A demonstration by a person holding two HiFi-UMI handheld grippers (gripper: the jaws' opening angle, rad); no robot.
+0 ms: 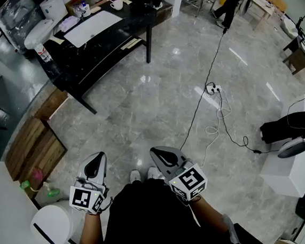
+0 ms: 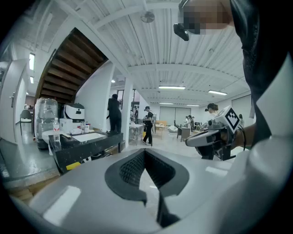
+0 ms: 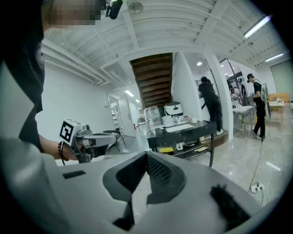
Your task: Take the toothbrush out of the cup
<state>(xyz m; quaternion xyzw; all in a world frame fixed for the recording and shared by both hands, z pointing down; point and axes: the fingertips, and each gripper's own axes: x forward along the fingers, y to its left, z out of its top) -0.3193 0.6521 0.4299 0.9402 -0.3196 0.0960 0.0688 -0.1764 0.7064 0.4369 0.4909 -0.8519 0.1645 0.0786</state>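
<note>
no words to read here, only the black-and-white square code on my left gripper's marker cube; the label on the water bottle on the black table is too small to read. left jaws are closed tip to tip, nothing between them. right gripper, same story: jaws together, empty. both are held up over the grey marble floor, pointing across the room. low at my left, near the wooden panel, sit small pink and green bits, too small to tell if that's the toothbrush and cup; they're down beside my left gripper, clear of the jaws.
</note>
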